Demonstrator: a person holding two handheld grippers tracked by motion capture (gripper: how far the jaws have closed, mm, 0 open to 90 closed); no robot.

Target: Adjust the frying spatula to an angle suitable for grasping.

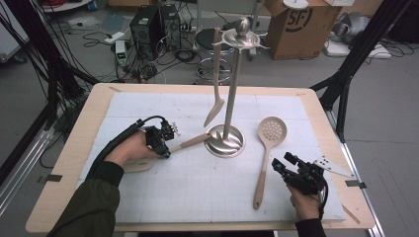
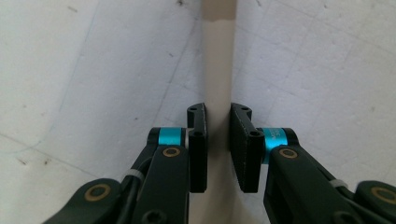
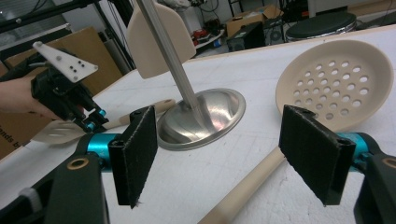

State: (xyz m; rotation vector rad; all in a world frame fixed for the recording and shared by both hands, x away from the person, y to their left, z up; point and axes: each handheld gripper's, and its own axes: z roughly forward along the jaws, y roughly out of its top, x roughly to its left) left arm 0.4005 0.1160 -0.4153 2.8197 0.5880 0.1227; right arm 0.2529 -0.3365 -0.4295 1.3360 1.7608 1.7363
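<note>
Your left gripper (image 1: pixel 164 144) clamps its jaws on the spoon (image 2: pixel 218 84) handle; your right gripper (image 3: pixel 224 154) gapes near the skimmer (image 1: pixel 268 148).

**Items Outside the Work in Hand**

We note a steel stand (image 1: pixel 226 140) upright mid-worktop (image 1: pixel 306 98), a beige turner (image 1: pixel 216 84) hanging from its top. A slotted spoon (image 1: pixel 269 143) lies just right of the stand's base. Beyond the worktop we record a cardboard box (image 1: pixel 296 24), a computer tower (image 1: pixel 146 24), a stool (image 1: pixel 210 42) and loose cables on the floor.
</note>
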